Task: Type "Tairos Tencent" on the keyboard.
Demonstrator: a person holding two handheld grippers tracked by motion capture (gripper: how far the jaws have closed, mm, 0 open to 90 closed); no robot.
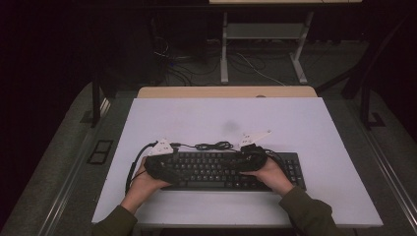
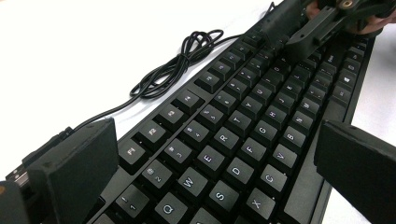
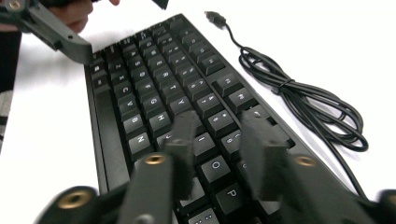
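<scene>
Judging from the layout, the work on the black keyboard [image 1: 223,169] has barely begun: it lies flat near the front edge of the white worktop [image 1: 295,123], not lifted, its coiled cable [image 1: 214,145] loose just behind it. The left tool [image 2: 215,154] spreads wide across the keyboard's left end, low over the keys. The right tool [image 3: 217,140] hovers over the right-hand keys, narrowly parted, gripping nothing. Both hands angle inward.
</scene>
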